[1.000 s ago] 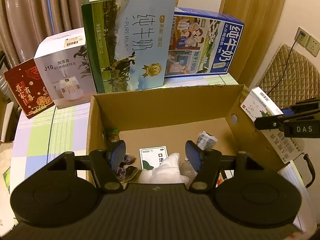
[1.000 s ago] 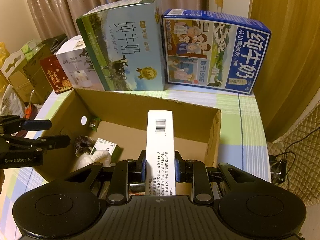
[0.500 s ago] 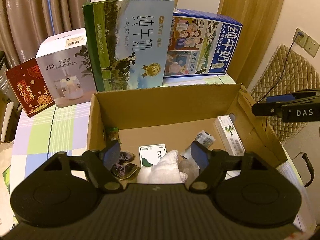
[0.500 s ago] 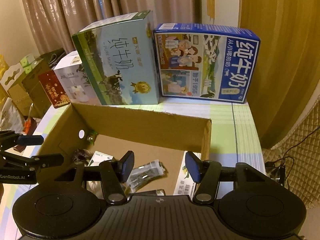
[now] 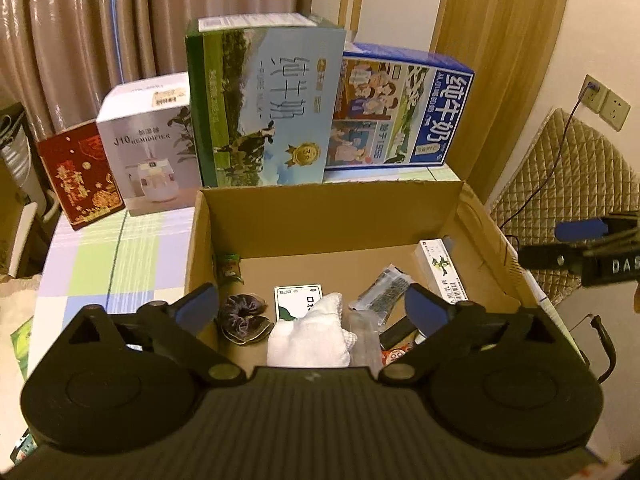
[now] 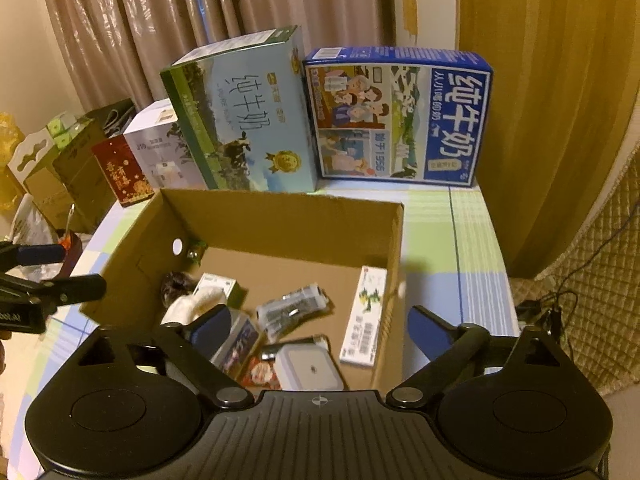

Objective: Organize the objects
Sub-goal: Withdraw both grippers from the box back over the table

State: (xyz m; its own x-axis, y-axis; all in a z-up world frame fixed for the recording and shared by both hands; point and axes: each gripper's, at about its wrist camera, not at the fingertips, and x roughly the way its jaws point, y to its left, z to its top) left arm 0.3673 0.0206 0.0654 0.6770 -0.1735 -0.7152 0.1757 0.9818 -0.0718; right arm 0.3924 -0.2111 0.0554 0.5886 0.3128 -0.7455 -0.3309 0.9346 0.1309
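The left hand-held gripper (image 5: 312, 310) is held above the near edge of an open cardboard box (image 5: 332, 216) on the table (image 5: 100, 256). Its jaws have just been opening and are spread wide, with nothing gripped between them. The right hand-held gripper (image 6: 320, 326) is likewise spread wide after opening, and nothing is held. A long white carton (image 6: 365, 316) is seen lying inside the box against its right wall. A white cloth (image 5: 308, 336), a dark scrunchie (image 5: 242, 318), a white-and-green card box (image 5: 298, 298) and a clear wrapped packet (image 6: 294, 308) are also seen on the box floor.
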